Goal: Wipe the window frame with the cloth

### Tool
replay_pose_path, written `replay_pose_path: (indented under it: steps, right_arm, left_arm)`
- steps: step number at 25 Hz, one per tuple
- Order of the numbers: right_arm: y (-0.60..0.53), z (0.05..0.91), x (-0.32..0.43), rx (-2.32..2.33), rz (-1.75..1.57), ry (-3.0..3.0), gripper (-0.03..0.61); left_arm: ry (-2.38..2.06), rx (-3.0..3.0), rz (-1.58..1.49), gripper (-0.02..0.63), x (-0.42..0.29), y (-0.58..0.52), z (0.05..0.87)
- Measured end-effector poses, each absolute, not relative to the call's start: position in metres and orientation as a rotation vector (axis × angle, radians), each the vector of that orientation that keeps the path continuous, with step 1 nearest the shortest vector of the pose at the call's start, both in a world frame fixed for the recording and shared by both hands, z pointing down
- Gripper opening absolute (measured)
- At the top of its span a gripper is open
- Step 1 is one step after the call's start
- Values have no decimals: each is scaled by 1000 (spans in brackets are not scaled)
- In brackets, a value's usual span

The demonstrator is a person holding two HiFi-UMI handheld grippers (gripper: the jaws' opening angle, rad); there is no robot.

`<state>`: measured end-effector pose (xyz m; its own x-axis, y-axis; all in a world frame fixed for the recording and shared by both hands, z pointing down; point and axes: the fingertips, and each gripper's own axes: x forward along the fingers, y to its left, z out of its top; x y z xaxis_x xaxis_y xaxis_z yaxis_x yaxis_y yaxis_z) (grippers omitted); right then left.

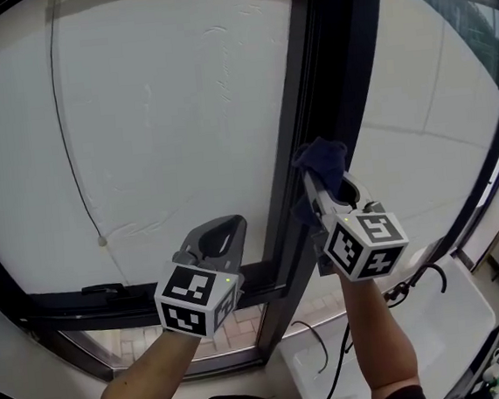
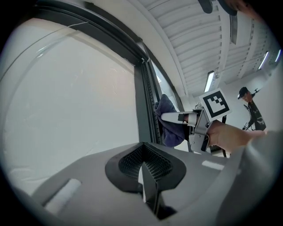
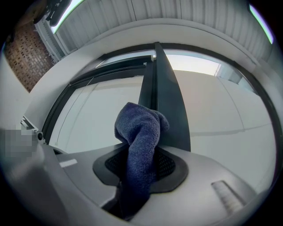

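Note:
A dark blue cloth is pinched in my right gripper, whose jaws are shut on it. The cloth's bunched end presses against the dark vertical window frame post between two panes. In the left gripper view the same cloth shows against the post. My left gripper hangs lower left, near the bottom rail, jaws shut with nothing between them.
A thin cord hangs down the left pane. The dark bottom rail runs under the left pane. A white sill or box with cables lies at the lower right. A person stands in the distance.

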<state>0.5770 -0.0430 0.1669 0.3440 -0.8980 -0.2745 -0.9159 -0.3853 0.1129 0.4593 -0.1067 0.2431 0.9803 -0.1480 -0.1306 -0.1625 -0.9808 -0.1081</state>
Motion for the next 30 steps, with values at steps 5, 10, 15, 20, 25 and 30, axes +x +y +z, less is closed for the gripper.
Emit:
replay_pose_path:
  steps: [5,10,15,20,25,30]
  right_arm:
    - [-45,196,574,-2570,445,1724,123]
    - [-47,231,574,-2582,396,1728,123]
    - [-51,263,572,-2626,370,1752,123]
    - [-54,297,570,-2622,285,1763,124]
    - [-56,335,571,-2622,228,1795,124]
    - [-56,372,571,-2633,169,1824,126]
  left_arm:
    - [240,-3069,134,-6,459,-110,274]
    - [170,-3072,105,-6,456,-102,300]
    - [155,-3088,51,-6,457,-100,327]
    - [183,-3116,13,-6,458,-102,354]
    - [196,-3145,-66,-6,460,-101,384]
    - [195,-3158,-123,-6,460,-96,412]
